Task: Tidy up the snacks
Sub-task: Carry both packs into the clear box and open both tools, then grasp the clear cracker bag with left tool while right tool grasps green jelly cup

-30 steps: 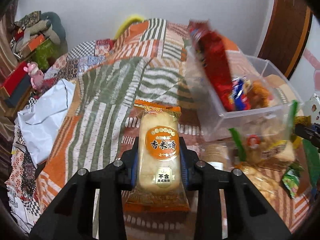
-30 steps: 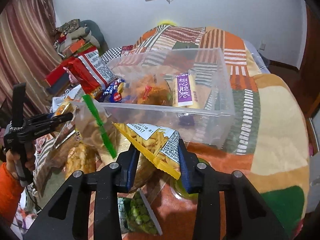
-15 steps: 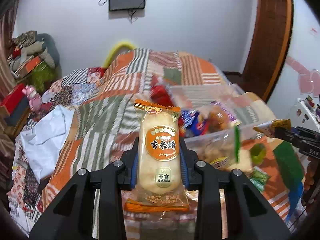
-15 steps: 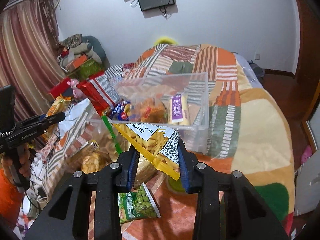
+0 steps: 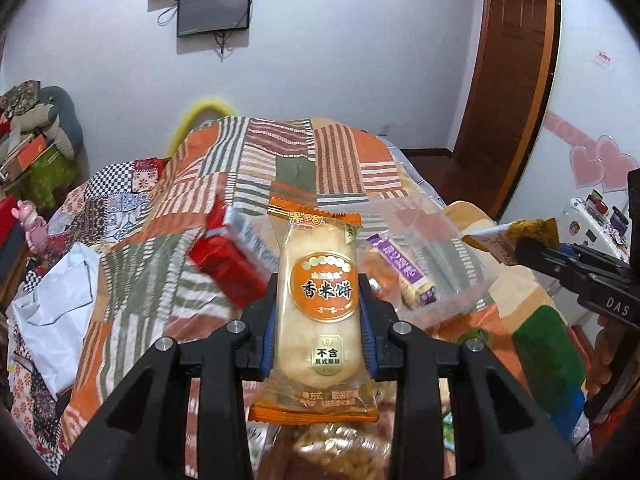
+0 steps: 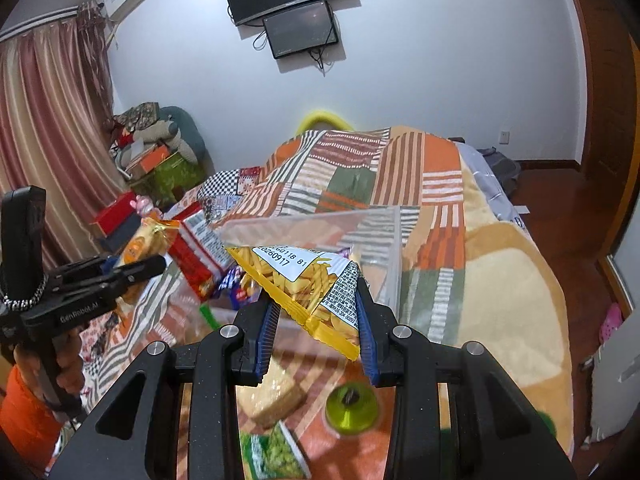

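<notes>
My left gripper (image 5: 319, 316) is shut on an orange rice cracker pack (image 5: 318, 288), held upright above the bed. My right gripper (image 6: 316, 320) is shut on a yellow fries snack pack (image 6: 308, 284), held above the near wall of the clear plastic bin (image 6: 384, 240). The bin (image 5: 448, 240) holds a red bag (image 5: 228, 260), a purple pack (image 5: 404, 268) and other snacks. The left gripper also shows in the right wrist view (image 6: 138, 266), left of the bin. The right gripper shows in the left wrist view (image 5: 524, 250), to the right.
A patchwork quilt (image 5: 280, 160) covers the bed. Loose snacks lie below the grippers: a green pea pack (image 6: 276, 452), a beige pack (image 6: 272, 396) and a green round item (image 6: 352, 406). A white bag (image 5: 60, 292) lies at the left. Clutter (image 6: 156, 152) is piled by the curtain.
Both grippers have risen and pulled back with their packs still held. The bin now sits lower and farther off in both views.
</notes>
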### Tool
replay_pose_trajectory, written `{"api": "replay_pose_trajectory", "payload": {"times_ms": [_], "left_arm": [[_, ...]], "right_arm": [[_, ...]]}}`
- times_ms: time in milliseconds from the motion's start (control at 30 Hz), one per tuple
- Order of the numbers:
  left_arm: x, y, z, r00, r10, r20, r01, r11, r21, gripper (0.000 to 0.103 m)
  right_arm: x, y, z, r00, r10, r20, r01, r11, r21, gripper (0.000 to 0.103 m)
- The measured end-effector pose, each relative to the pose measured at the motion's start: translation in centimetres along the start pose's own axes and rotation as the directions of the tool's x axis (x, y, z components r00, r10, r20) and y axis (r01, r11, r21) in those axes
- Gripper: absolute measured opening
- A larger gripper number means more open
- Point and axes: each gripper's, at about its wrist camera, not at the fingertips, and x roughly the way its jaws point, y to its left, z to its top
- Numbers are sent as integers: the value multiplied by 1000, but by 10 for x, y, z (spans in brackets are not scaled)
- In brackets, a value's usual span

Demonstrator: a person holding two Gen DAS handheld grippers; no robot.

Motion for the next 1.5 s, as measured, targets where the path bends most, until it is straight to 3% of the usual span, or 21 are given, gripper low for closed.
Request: {"api": "replay_pose_trajectory", "payload": {"times_ms": [400, 567, 900, 1033, 1067, 1200, 1367, 1500], "left_arm": [[63, 4, 26, 996, -14, -86, 12, 1000, -19, 33], [95, 10, 30, 987, -12, -159, 5, 999, -47, 33], [120, 4, 29, 978, 9, -210, -16, 999, -34, 34], [122, 5, 29, 974, 2, -227, -12, 999, -44, 38], [121, 4, 29, 974, 3, -228, -12, 999, -41, 44], [110, 1, 29, 979, 4, -206, -11, 999, -31, 52], [88, -2, 28, 984, 8, -177, -10, 1000, -15, 57], [63, -4, 24, 990, 16, -144, -17, 1000, -8, 68]], "right_arm": [[47, -12, 16, 999, -22, -42, 23, 999, 24, 32], [71, -14, 21, 996, -25, -85, 28, 999, 30, 32], [104, -8, 22, 984, -53, -168, 53, 999, -9, 33], [107, -10, 18, 979, -58, -194, 58, 998, -3, 35], [106, -11, 17, 978, -56, -201, 58, 998, 0, 35], [96, -11, 15, 980, -52, -192, 56, 998, 16, 51], [73, -8, 15, 986, -58, -158, 59, 998, -2, 60], [52, -2, 15, 990, -65, -128, 61, 998, -34, 67]]}}
